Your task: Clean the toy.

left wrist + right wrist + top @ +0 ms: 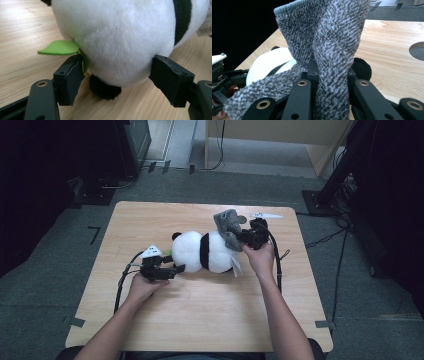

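Note:
A black-and-white panda plush (202,251) lies on its side in the middle of the wooden table (200,320). My left gripper (176,265) sits at the plush's left end. In the left gripper view its jaws stand apart on either side of the white rounded body (120,37), with a green felt leaf (58,48) by the left pad and a black paw (105,90) below. My right gripper (245,237) is at the plush's right end, shut on a grey fuzzy cloth (227,225). The cloth (327,32) rises folded from between the jaws.
The table's back edge runs just behind the right gripper. A round hole (418,50) is cut in the tabletop near it. A black stand (340,175) and cables are on the floor at the right, with a wooden cabinet (280,140) beyond.

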Tool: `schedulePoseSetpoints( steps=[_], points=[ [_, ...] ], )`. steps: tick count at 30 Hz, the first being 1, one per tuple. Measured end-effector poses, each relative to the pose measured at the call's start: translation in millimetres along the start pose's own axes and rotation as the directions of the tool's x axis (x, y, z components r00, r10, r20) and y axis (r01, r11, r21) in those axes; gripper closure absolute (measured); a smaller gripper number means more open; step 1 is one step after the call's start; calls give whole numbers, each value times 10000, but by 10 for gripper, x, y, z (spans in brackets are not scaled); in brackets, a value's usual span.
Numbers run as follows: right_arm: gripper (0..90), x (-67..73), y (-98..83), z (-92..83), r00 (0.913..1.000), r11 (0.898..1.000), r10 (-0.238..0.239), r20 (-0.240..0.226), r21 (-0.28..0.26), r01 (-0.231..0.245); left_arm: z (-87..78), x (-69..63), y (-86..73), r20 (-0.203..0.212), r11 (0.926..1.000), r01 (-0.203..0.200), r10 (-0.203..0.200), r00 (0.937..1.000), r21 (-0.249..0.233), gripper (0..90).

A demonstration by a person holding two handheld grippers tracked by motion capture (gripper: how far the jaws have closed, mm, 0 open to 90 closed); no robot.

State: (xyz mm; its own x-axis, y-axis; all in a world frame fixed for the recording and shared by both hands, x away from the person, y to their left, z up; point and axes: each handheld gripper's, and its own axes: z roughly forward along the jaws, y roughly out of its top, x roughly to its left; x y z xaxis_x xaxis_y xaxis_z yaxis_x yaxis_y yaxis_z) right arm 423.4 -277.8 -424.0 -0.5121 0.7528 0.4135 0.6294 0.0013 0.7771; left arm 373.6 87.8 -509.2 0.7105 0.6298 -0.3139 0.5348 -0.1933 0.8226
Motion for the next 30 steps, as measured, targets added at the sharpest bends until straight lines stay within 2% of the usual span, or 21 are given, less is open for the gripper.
schedulePoseSetpoints(
  steps=[3, 7, 9, 10, 13, 15, 17, 19, 21, 23, 24, 27, 30],
  points=[
    [769, -25, 4, 4, 10000, 10000, 69, 69, 39, -69, 41, 34, 19, 136, 9998, 197, -195, 9997, -102, 238],
    [769, -7, 35, 17, 9999, 9998, 55, 126, 164, -57, 134, 13, 39, 203, 9996, -30, 25, 9998, 276, 204],
    [770, 9, 50, 26, 9998, 9999, 8, 179, 154, -10, 152, -1, 41, 83, 9996, 19, -22, 10000, 268, 262],
    [769, 15, 62, 21, 9998, 9999, -15, 219, 131, 12, 138, -10, 50, 33, 9997, 43, -44, 10000, 254, 320],
    [769, 40, 121, -55, 9996, 9996, 261, 96, 58, -262, 97, -62, 82, -143, 9993, -201, 206, 9997, 317, 454],
    [770, 129, 173, -146, 9999, 9999, 94, 57, -124, -93, 80, -102, 95, -112, 9991, -296, 299, 9995, 291, 518],
    [771, 242, 219, -203, 9998, 9999, -58, -208, -111, 56, 62, -127, 115, 63, 9998, -62, 61, 10000, 204, 553],
    [771, 427, 263, -248, 9976, 9987, -496, -484, -138, 490, 33, -158, 145, 78, 9996, 191, -193, 9998, 192, 569],
    [769, 632, 283, -257, 9921, 9965, -826, -946, -227, 808, -4, -193, 164, 154, 9994, 236, -240, 9996, 241, 580],
    [768, 846, 265, -197, 9832, 9944, -1057, -1486, -71, 1059, -53, -225, 179, 251, 9985, 397, -407, 9989, 380, 590],
    [768, 906, 250, -161, 9795, 9934, -1122, -1673, 29, 1142, -78, -246, 179, 306, 9981, 467, -480, 9984, 404, 591],
    [767, 1096, 146, 47, 9657, 9905, -1004, -2393, 681, 1198, -125, -313, 149, 163, 9979, 422, -430, 9989, 485, 588],
    [766, 1181, 33, 230, 9666, 9835, -1001, -2360, 1237, 1321, -127, -311, 113, 124, 9966, 680, -687, 9976, 454, 584]
  ],
)
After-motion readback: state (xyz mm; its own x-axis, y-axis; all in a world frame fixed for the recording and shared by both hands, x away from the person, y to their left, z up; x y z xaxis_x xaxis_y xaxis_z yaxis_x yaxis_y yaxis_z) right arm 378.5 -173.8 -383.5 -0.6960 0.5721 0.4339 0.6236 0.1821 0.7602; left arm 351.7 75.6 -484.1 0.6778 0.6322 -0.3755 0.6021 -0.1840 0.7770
